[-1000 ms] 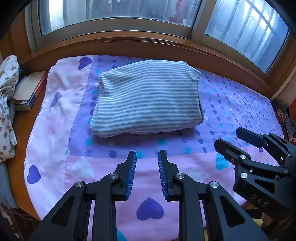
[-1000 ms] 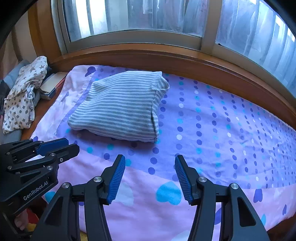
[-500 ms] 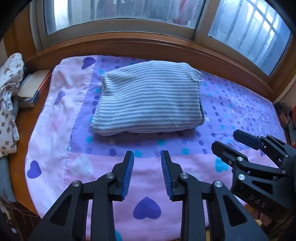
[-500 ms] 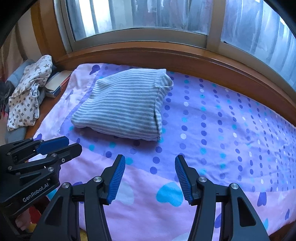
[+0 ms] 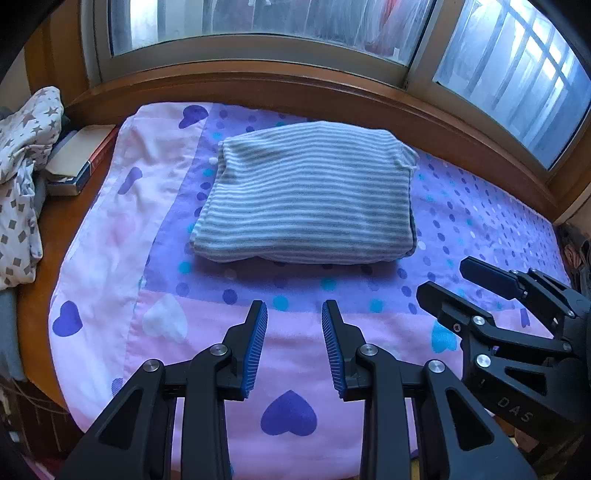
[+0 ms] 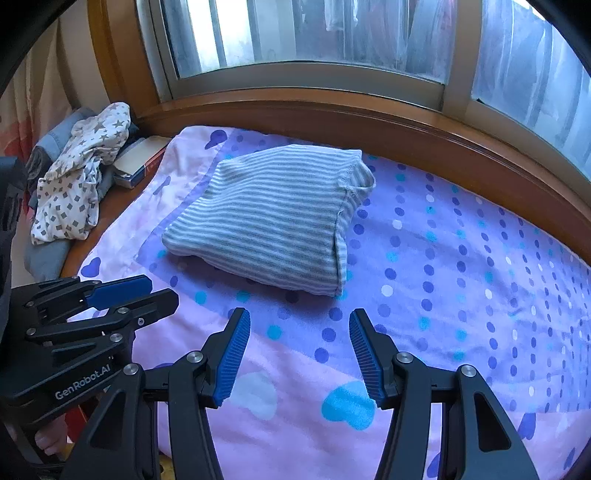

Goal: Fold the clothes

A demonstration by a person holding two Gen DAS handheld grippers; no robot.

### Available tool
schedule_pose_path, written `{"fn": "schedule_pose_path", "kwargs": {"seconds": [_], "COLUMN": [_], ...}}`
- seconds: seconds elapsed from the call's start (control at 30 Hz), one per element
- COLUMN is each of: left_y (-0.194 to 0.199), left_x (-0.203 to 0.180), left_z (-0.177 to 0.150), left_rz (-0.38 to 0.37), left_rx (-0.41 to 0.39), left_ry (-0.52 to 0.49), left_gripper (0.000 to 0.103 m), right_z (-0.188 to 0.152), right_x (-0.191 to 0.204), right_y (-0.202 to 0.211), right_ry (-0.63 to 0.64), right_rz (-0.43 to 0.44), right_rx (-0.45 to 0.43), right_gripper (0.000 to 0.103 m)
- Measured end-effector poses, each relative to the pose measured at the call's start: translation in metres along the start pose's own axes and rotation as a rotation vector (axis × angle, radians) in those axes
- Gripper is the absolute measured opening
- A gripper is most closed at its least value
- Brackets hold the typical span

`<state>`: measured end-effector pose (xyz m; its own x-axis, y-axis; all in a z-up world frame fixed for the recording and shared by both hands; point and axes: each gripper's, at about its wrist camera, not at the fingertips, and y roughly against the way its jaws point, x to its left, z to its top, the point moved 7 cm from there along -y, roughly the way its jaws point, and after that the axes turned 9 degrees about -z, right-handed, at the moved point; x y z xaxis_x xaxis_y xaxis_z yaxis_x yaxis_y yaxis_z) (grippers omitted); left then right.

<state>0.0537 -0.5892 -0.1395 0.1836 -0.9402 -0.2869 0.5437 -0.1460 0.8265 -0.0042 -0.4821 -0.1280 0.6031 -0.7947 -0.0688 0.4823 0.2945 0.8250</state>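
One folded striped garment [image 5: 306, 195] lies on the bedsheet [image 5: 110, 236], under the window [image 5: 258, 29]. Two hand-held grippers hover at the near edge. At 9 to 10 o'clock sit one star-print cloth [image 5: 22, 155] and one book [image 5: 79, 158].

The left hand-held gripper [image 5: 294, 325] has its blue pads a little apart with nothing between them; the garment lies at its 12 o'clock, apart from it. The right hand-held gripper [image 6: 299, 332] stands wider apart, also empty, with the garment at its 11 o'clock, untouched.

Only the right wrist view shows the garment's open hem [image 6: 354, 184] and, at 8 o'clock, fingers [image 6: 50, 441] beneath the left tool. Only the left wrist view shows clutter at the bed's 3 o'clock end [image 5: 576, 251].
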Motion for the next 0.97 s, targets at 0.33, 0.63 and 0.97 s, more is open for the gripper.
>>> {"fn": "schedule_pose_path", "kwargs": {"seconds": [0.33, 0.63, 0.97], "left_y": [0.005, 0.020, 0.015], "left_x": [-0.006, 0.006, 0.004], "left_z": [0.004, 0.012, 0.002], "left_rz": [-0.020, 0.175, 0.195], "left_rx": [-0.035, -0.077, -0.049], "left_ry": [0.005, -0.023, -0.036], "left_gripper": [0.055, 0.087, 0.087], "right_z": [0.004, 0.006, 0.005], "right_x": [-0.003, -0.007, -0.006], "right_y": [-0.001, 0.000, 0.000], "right_ry": [0.000, -0.016, -0.016], "right_rz": [0.023, 0.018, 0.010], "right_rx": [-0.017, -0.024, -0.023], "right_gripper": [0.056, 0.056, 0.056]}}
